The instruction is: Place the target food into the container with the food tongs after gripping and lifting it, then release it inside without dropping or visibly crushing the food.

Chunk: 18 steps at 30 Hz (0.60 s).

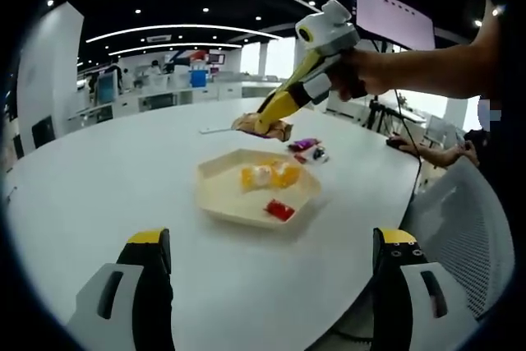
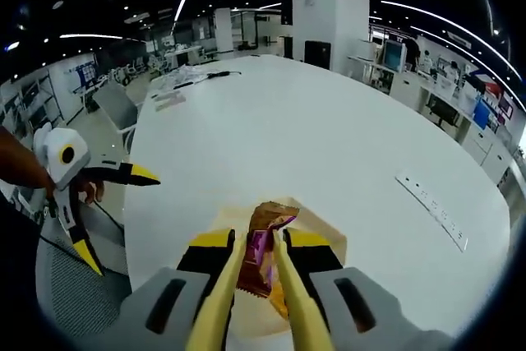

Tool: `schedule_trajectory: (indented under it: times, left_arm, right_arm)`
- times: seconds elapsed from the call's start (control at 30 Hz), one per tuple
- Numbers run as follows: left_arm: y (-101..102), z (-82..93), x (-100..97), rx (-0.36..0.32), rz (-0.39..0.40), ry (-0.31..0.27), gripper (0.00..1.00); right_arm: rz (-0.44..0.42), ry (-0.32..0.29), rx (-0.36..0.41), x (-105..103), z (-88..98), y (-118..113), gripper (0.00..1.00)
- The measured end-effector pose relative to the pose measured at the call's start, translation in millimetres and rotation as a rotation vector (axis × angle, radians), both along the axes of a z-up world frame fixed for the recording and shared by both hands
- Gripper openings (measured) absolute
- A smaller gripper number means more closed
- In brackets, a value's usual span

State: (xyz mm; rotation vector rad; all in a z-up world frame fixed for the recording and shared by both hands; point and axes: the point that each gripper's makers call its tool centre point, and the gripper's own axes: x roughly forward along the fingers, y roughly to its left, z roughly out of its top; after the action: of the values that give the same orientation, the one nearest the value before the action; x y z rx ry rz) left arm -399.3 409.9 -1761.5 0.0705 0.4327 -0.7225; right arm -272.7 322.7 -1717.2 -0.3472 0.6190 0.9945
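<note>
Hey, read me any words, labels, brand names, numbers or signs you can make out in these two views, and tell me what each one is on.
No text can be read.
Snack packet clamped in the yellow tongs of the right hand-held gripper: coloured print, too blurred to read.
Small wrapped sweets on the white table beyond the tray: too small to read.
Office background: signs too small and blurred.

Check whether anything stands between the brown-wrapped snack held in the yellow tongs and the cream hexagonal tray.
Nothing visible does. The brown-wrapped snack hangs in the yellow tongs over the cream hexagonal tray. The tray already holds orange-yellow pieces and a red packet, with bare floor beside them.
</note>
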Motion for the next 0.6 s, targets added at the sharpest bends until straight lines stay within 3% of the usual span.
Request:
schedule_trajectory:
  times: [0.03, 0.6]
  left_arm:
    - [-0.3, -0.3, -0.3, 0.001, -0.002, 0.002, 0.99]
    - [-7.1, -4.3, -4.3, 0.008, -0.037, 0.019, 0.99]
  right_arm:
    - [0.008, -0.025, 0.000, 0.4, 2.0, 0.1, 0.23]
    - [0.030, -0.034, 0.023, 1.4, 14.8, -10.9, 0.25]
